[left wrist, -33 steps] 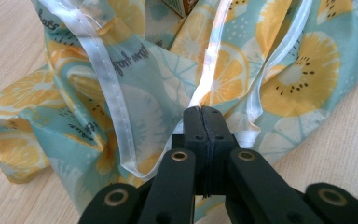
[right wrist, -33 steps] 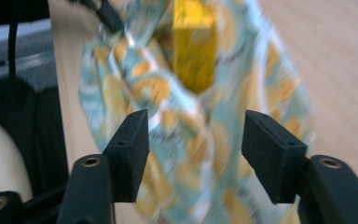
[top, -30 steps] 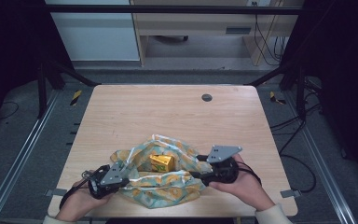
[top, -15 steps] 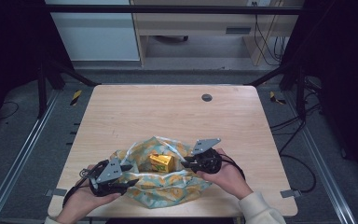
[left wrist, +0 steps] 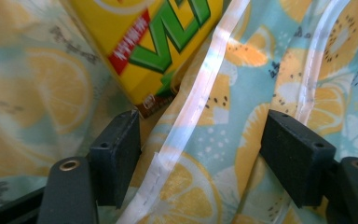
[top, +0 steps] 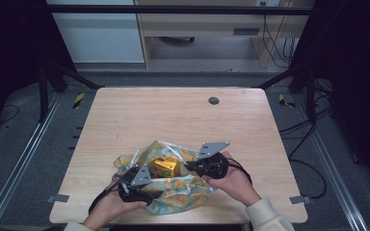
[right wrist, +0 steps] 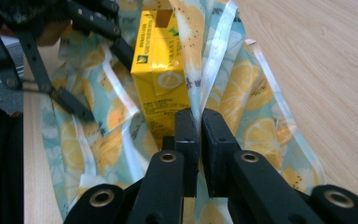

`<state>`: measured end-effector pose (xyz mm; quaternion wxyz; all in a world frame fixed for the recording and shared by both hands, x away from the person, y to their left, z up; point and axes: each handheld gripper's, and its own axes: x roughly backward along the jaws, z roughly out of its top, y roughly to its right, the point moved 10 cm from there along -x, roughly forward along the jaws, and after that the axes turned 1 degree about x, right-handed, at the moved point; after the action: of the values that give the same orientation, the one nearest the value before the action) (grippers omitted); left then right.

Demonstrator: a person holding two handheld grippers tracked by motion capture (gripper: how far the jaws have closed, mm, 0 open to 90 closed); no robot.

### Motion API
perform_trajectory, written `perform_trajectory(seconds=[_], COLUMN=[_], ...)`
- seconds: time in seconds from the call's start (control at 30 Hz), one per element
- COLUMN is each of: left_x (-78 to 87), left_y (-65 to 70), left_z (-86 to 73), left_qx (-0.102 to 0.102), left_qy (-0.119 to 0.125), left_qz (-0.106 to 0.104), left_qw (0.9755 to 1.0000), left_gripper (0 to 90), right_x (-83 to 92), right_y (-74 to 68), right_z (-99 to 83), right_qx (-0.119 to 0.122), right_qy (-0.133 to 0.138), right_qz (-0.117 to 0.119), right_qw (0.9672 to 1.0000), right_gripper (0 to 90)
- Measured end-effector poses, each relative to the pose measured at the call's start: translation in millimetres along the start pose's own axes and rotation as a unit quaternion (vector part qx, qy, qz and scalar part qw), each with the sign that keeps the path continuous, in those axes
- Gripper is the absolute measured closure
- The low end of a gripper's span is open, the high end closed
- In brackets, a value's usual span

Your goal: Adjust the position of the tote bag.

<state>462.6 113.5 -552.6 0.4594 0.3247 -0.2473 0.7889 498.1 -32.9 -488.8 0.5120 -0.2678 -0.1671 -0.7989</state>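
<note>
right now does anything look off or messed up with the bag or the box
Nothing damaged or spilled. The fruit-print bag lies crumpled on the table with the yellow drink carton tilted in its mouth. The right gripper pinches the bag's edge; the left gripper has just been opening, bag between its jaws, unclamped.

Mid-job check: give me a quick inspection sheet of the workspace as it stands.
Surface: wooden table, bare away from the near edge; round grommet near the far edge.
Job's things: fruit-print bag lying crumpled at the near edge; yellow drink carton sits in its opening.
Clutter: nothing seen.
Grippers: left gripper open, jaws just opened, bag film between them unpressed; right gripper shut on the bag's edge beside the carton.
Cables: black cable trails from the right gripper across the table.
Surroundings: dark frame rails, grey floor, cabinet behind.
</note>
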Motion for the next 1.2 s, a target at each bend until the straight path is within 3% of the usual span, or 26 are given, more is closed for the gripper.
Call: perform_trajectory(seconds=[0.17,0.5,0.6,0.7,0.73,0.77,0.83,0.97,1.2], left_x=[-5.3,-3.4,2.2,13.9,16.7,20.3,22.6,16.6,9.4], left_y=[2.6,3.4,2.7,3.4,6.4,5.3,10.3,18.5,27.5], left_z=[-4.3,-7.5,-3.1,5.2,6.3,6.8,5.0,-4.6,-9.6], left_qx=[-0.009,-0.057,-0.069,-0.068,-0.07,-0.075,-0.085,-0.109,-0.136], left_qy=[-0.011,-0.029,-0.019,0.009,0.015,0.018,0.019,-0.013,-0.036], left_qz=[-0.008,0.012,0.023,0.033,0.025,0.036,0.027,0.02,0.012], left_qw=[0.9999,0.9978,0.9972,0.9971,0.9971,0.9964,0.9958,0.9937,0.99], left_gripper=[36.1,77.0,86.8,89.5,89.6,89.8,89.9,90.0,90.0], right_x=[-1.9,-10.2,-14.6,-16.5,-17.1,-17.8,-20.2,-31.5,-55.8], right_y=[3.2,29.6,43.7,57.0,62.3,66.7,76.7,97.4,117.8], right_z=[6.1,24.9,32.4,41.8,45.4,48.5,53.1,52.2,30.2], right_qx=[-0.006,-0.035,-0.054,-0.064,-0.068,-0.077,-0.088,-0.108,-0.133], right_qy=[0.004,0.014,0.019,0.026,0.031,0.035,0.039,0.027,-0.019], right_qz=[-0.004,-0.033,-0.044,-0.057,-0.06,-0.062,-0.069,-0.086,-0.105], right_qw=[1.0,0.9987,0.9974,0.996,0.9954,0.9945,0.993,0.9901,0.9853], right_gripper=[86.5,90.0,90.0,90.0,90.0,90.0,90.0,90.0,90.0])
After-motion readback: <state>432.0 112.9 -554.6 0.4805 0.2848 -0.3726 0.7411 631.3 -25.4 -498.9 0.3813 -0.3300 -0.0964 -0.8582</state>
